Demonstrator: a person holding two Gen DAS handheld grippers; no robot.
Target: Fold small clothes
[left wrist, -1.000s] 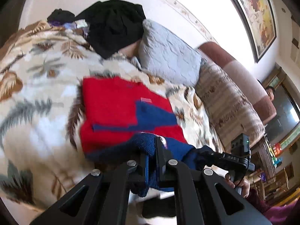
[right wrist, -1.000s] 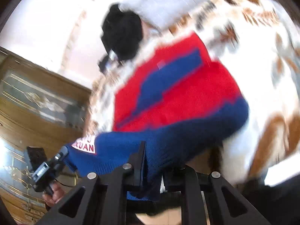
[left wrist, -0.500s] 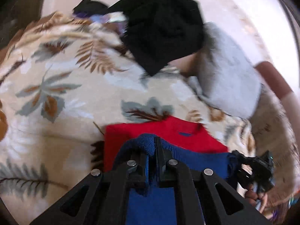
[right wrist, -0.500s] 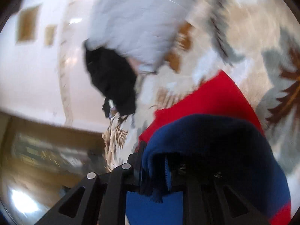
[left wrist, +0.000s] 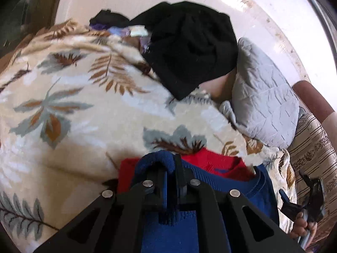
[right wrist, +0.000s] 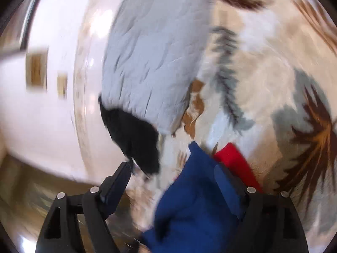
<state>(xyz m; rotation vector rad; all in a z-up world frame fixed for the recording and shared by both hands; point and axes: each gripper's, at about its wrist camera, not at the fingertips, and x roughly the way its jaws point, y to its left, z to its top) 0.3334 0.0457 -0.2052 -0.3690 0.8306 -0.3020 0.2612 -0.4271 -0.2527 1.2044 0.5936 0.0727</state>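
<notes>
A red and blue knit sweater (left wrist: 212, 161) lies on the leaf-patterned blanket (left wrist: 73, 109), its blue hem folded over the red body. My left gripper (left wrist: 171, 168) is shut on the blue hem at the fold's left end. To the right, a hand holds my right gripper (left wrist: 294, 187) at the other end. In the right wrist view, the right gripper (right wrist: 174, 181) has its jaws opening wide. The blue hem (right wrist: 193, 200) sags between them against the right finger (right wrist: 227, 185), and no pad presses it. A red edge (right wrist: 236, 162) shows beyond.
A heap of black clothes (left wrist: 189, 48) lies at the blanket's far side. Next to it leans a grey quilted pillow (left wrist: 263, 101). A striped cushion (left wrist: 311, 147) lies at the right, and a white wall rises behind.
Both grippers carried the blue hem forward over the red body. The right jaws, shut on the hem before, have opened. The left stays shut on it.
</notes>
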